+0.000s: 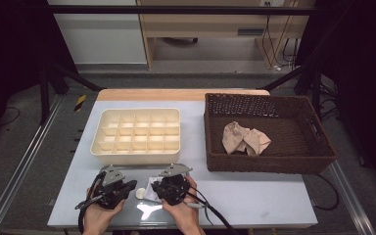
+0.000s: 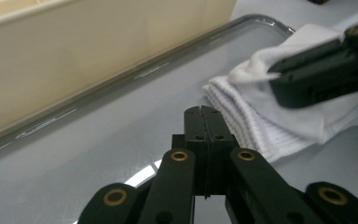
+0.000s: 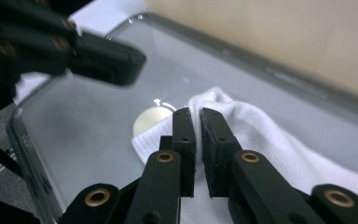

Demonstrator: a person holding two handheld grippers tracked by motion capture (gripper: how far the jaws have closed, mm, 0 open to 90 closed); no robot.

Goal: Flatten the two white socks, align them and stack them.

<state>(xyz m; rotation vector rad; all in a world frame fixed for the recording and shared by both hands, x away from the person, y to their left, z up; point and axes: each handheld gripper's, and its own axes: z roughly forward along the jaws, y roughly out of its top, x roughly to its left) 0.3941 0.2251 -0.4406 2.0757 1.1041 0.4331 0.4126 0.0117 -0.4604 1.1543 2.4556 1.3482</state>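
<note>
A white sock [image 1: 150,195] [image 2: 270,121] [image 3: 261,135] lies folded in a clear plastic tray [image 1: 144,211] [image 2: 74,140] at the table's front edge. My right gripper [image 1: 155,189] [image 3: 198,112] is down on the sock, its jaws nearly together with a raised fold pinched between the tips. In the left gripper view it is the black jaw [image 2: 317,74] pressing on the sock. Just to the left, my left gripper [image 1: 131,186] [image 2: 203,109] hovers over the bare tray floor, shut with nothing in it. A small round cream piece [image 1: 140,194] [image 3: 151,123] sits beside the sock.
A cream tray with several compartments [image 1: 98,147] stands right behind the clear tray. A brown wicker basket [image 1: 269,164] at the right holds a crumpled beige cloth [image 1: 245,139]. Bare grey table stretches to the right of my hands.
</note>
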